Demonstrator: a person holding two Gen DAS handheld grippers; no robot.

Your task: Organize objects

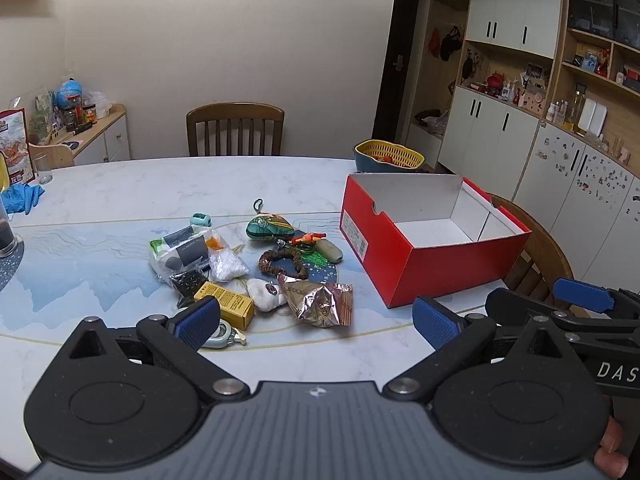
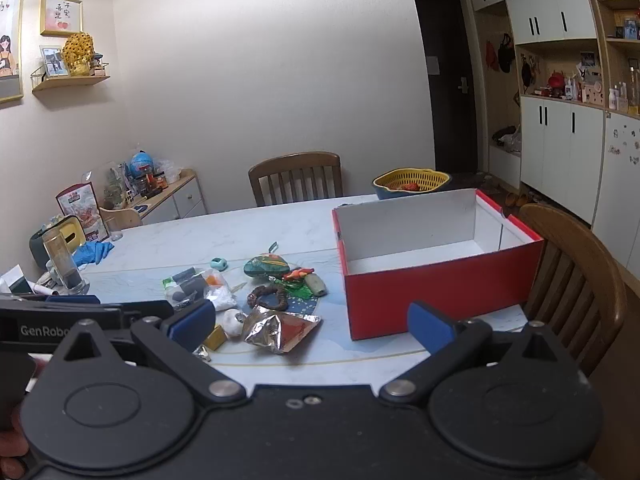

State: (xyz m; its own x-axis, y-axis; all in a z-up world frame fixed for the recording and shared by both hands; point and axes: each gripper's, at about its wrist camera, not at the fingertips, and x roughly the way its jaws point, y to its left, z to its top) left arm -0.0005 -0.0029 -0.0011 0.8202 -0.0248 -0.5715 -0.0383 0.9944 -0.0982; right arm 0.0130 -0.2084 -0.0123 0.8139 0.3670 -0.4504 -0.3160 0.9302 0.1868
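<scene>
I am holding my left gripper (image 1: 316, 318) over the near edge of the marble-patterned surface (image 1: 120, 188), its jaws spread wide and gripping nothing. Ahead of it a loose pile is lying: a clear plastic bag of small items (image 1: 188, 254), a yellow cardboard carton (image 1: 226, 304), a green fabric pouch (image 1: 270, 227), a brown beaded ring (image 1: 282, 264) and a crumpled silver foil packet (image 1: 320, 300). To the right, well apart from the pile, the open red cardboard box with white interior (image 1: 432, 236) is standing upright. My right gripper (image 2: 312, 322) is hovering near it, jaws likewise released and empty.
</scene>
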